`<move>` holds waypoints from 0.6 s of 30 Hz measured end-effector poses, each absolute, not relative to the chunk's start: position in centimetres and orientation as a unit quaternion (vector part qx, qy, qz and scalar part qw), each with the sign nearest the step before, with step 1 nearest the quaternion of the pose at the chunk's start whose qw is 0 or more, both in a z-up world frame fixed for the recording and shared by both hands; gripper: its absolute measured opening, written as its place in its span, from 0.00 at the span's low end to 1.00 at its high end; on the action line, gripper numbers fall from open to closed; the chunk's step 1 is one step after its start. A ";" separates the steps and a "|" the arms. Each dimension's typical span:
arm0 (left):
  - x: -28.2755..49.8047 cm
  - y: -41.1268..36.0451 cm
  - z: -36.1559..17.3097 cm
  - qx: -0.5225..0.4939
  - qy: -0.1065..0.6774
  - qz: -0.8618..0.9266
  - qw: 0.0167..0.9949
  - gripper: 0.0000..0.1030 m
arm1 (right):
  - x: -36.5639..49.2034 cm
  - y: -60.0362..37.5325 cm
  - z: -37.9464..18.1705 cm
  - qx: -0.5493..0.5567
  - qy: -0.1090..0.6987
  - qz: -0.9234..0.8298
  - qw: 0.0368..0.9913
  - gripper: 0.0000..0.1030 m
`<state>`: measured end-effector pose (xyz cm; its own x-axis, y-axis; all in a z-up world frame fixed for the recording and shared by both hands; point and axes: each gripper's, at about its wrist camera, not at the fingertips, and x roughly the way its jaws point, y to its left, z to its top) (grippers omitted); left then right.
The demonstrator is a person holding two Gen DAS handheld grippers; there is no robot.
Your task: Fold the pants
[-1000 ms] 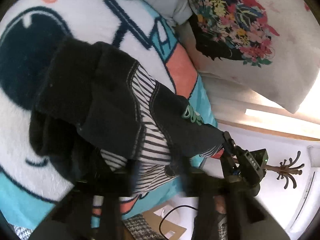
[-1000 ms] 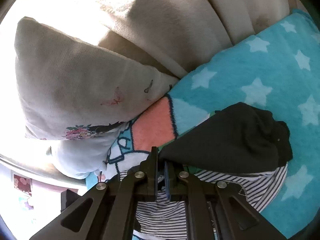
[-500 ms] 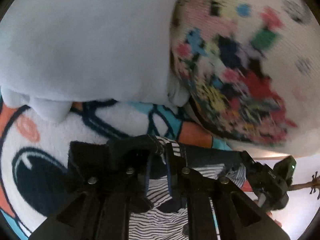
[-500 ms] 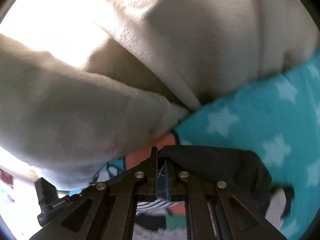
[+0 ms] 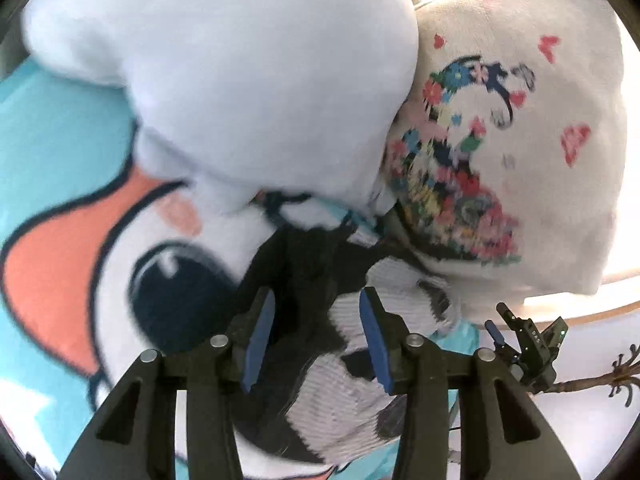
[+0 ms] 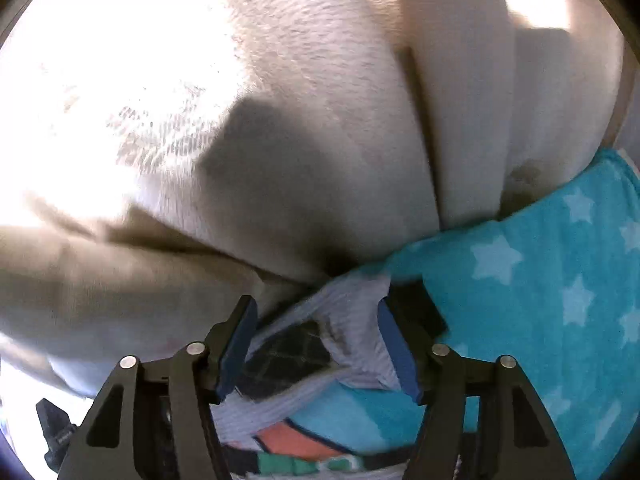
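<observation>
Pants point(image 5: 308, 320) on blanket point(image 5: 60, 152); both grippers' jaws spread, angled down over fabric.

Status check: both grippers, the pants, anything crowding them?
Left gripper open, right gripper open. Pants lying on the blanket, unheld. Floral pillow and pale plush crowd the far edge.

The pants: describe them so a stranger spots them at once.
Find the cartoon blanket with its big dark eye. Below two pillows lies a crumpled heap, the pants, between the open left claw. Only they mix black fabric with striped white.
</observation>
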<state>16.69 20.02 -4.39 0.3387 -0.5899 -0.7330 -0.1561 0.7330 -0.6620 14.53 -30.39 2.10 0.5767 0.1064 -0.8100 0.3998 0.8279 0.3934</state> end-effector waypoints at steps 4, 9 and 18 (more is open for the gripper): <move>13.6 20.3 -5.1 -0.334 0.566 -0.127 0.743 0.41 | 13.7 -30.0 -1.7 0.226 0.491 -0.102 0.835 0.72; 10.7 19.7 -6.1 -0.335 0.583 -0.105 0.733 0.41 | 14.4 -33.0 -6.4 0.298 0.491 -0.127 0.809 0.66; 9.8 19.6 -6.5 -0.344 0.573 -0.072 0.740 0.41 | 11.4 -35.4 -4.5 0.350 0.466 -0.140 0.801 0.12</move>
